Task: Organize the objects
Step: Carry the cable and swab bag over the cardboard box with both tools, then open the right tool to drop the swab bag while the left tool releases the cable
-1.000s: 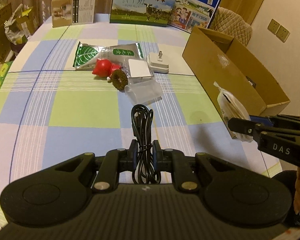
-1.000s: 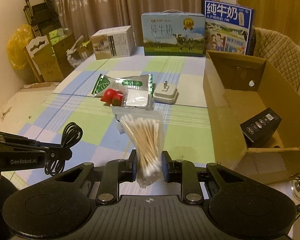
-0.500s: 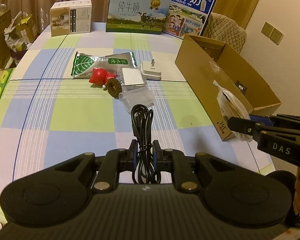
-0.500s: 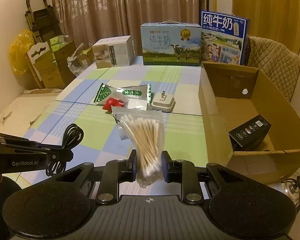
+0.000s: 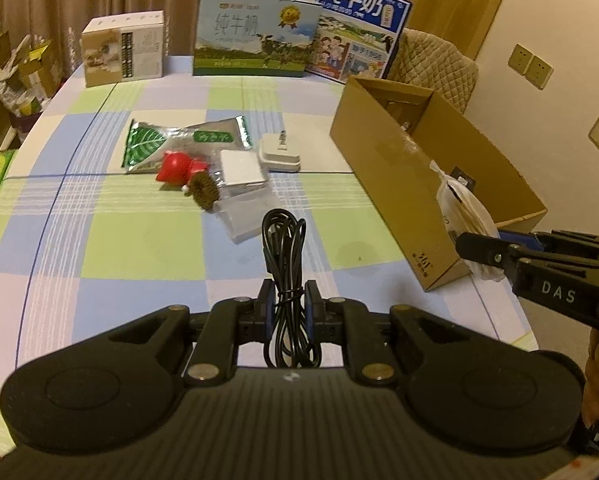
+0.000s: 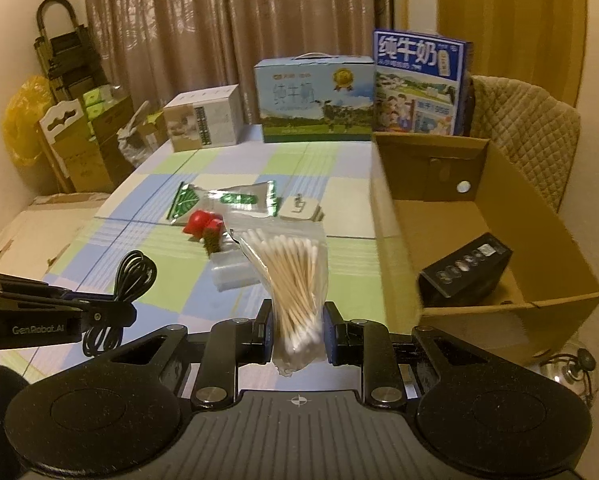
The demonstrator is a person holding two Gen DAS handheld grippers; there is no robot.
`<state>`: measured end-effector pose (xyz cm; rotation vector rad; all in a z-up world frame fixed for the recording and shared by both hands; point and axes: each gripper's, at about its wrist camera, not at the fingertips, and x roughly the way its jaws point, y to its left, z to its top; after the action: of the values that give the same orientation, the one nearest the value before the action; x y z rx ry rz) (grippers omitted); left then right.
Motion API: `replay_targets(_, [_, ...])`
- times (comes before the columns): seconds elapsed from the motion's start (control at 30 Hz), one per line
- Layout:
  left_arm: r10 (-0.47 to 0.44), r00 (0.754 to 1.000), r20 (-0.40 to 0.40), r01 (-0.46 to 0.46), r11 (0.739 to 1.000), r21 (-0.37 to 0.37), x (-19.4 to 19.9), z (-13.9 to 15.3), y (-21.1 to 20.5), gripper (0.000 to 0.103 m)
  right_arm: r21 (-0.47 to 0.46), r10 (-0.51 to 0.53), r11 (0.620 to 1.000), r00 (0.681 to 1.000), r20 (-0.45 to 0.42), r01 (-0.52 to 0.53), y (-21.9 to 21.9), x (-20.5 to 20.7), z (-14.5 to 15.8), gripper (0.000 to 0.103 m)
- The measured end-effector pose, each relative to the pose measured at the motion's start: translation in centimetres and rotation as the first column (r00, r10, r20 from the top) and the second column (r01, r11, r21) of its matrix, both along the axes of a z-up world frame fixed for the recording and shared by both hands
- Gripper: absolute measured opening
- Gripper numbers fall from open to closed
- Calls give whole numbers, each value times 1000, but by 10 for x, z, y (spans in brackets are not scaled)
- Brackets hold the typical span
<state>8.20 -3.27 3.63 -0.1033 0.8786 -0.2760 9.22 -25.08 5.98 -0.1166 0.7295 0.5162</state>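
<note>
**Both grippers loaded, lifted higher over the table**

The left gripper [image 5: 289, 305] stays clamped on the coiled black cable [image 5: 285, 248]; the right gripper [image 6: 298, 330] stays pinched on the bag of cotton swabs [image 6: 289, 280] — neither grip has changed. Compared with a second ago, both views sit higher, so more of the checked tablecloth [image 5: 139, 248] shows, and the open cardboard box [image 6: 547, 216] at the right reveals more of its inside.
</note>
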Motion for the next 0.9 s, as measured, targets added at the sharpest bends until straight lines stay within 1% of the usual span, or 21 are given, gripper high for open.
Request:
replay_targets(0.23, [-60, 998, 20, 60, 998, -15, 17, 10, -32, 11, -5, -89, 996, 996, 29, 89, -35, 15, 15, 21])
replay_targets(0.43, [-124, 991, 46, 125, 992, -31, 33, 23, -71, 11, -28, -157, 987, 986, 50, 159, -69, 32, 27, 21])
replay_targets(0.63, [-173, 983, 53, 176, 983, -52, 49, 29, -108, 11, -39, -186, 981, 980, 69, 189, -95, 42, 34, 21])
replay_targets(0.9, [-220, 974, 57, 223, 973, -55, 69, 36, -150, 11, -31, -222, 974, 972, 71, 225, -125, 58, 36, 21])
